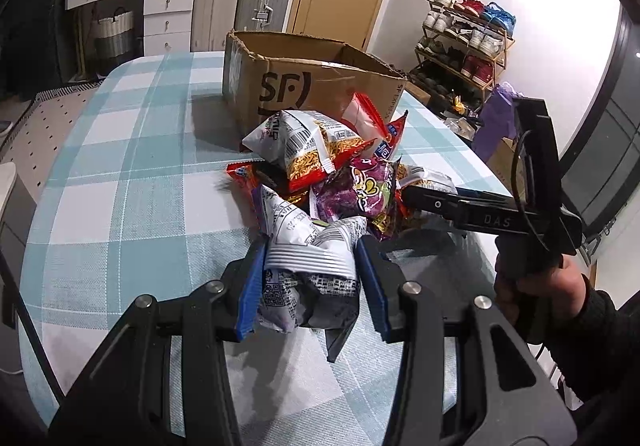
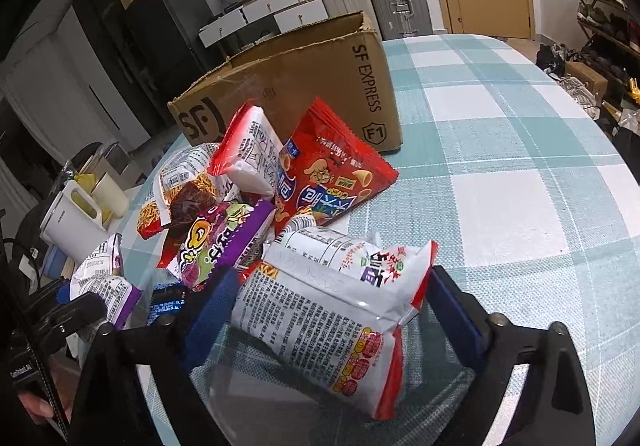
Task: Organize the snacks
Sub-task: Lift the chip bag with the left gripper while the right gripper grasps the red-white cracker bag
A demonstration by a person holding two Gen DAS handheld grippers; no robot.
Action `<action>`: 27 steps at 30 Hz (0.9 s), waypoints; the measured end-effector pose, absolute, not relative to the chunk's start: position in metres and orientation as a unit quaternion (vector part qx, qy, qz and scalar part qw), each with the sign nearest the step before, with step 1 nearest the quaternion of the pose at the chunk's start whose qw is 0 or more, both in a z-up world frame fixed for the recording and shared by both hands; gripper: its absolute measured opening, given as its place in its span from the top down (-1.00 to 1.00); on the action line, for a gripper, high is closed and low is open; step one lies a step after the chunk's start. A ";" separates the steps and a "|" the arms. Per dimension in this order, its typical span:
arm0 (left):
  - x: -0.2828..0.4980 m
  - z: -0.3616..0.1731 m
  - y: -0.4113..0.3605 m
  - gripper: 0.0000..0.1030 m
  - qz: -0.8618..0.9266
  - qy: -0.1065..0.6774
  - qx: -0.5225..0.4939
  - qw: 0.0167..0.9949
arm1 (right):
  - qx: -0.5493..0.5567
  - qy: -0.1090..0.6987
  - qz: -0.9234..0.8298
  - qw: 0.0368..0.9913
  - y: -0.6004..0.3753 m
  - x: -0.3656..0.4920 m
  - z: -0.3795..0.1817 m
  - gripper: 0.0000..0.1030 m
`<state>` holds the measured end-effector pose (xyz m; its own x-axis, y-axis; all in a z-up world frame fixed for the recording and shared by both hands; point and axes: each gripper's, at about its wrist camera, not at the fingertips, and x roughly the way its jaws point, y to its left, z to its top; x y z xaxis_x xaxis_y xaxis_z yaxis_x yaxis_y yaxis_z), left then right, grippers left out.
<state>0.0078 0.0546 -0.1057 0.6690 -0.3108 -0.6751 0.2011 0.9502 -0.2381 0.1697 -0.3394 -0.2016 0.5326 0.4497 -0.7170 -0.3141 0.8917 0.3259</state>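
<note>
On the checked surface (image 1: pixel 132 149), our left tool (image 1: pixel 310 278) pinches a white-and-purple packet (image 1: pixel 312 246), so we should close the wide-open right tool (image 2: pixel 332 310) squarely around the red-and-white packet (image 2: pixel 320 322).

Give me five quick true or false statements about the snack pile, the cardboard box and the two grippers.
1. The left gripper is shut on a white and purple snack bag. True.
2. The brown cardboard box lies flattened. False: it stands open-topped on the checked tablecloth.
3. The right gripper has a white and red snack bag between its fingers. True.
4. All snacks are already in the box. False: a pile lies on the tablecloth in front of it.
5. The tablecloth is plain red. False: it is teal and white checked.
</note>
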 end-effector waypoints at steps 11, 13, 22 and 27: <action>0.006 -0.098 0.054 0.19 -0.141 0.374 -0.073 0.914 | 0.096 0.431 0.242 0.864 -0.347 0.166 -0.201 -0.12; 0.005 -0.095 0.054 0.19 -0.138 0.372 -0.070 0.915 | 0.101 0.427 0.245 0.865 -0.350 0.163 -0.199 -0.11; 0.000 -0.081 0.049 0.19 -0.141 0.362 -0.074 0.918 | 0.112 0.396 0.247 0.877 -0.364 0.146 -0.178 -0.11; 0.006 -0.071 0.048 0.19 -0.144 0.359 -0.082 0.918 | 0.115 0.372 0.257 0.885 -0.368 0.137 -0.157 -0.11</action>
